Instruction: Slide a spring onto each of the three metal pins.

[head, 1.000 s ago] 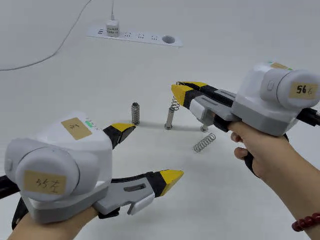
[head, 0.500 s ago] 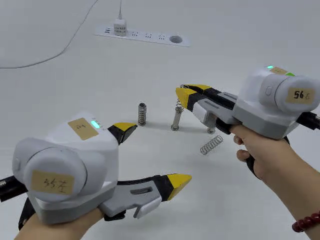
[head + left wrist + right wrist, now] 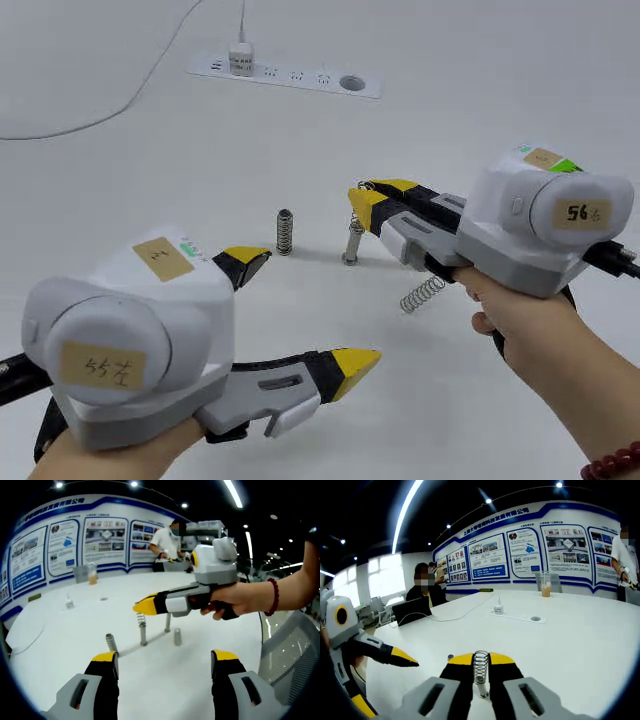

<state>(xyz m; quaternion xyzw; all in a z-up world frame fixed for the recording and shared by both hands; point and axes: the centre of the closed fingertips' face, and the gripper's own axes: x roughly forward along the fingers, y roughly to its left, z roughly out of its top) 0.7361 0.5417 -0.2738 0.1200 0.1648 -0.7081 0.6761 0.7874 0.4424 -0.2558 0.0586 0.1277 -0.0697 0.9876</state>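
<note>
My right gripper is shut on a small coil spring, holding it upright right above the top of the middle metal pin. The left gripper view shows that spring hanging under the yellow tips over the pin. To the left, another pin stands with a spring around it. A loose spring lies on the table below the right gripper. My left gripper hovers open and empty at the near left, well apart from the pins.
On the white table, a white power strip with a plugged-in cable lies at the far edge. A further upright pin stands behind the middle one. People stand and sit in the background beyond the table.
The right gripper has kept the spring over the middle pin and shifted only slightly. The left gripper has stayed open and nearly still. The head camera has moved a little.
</note>
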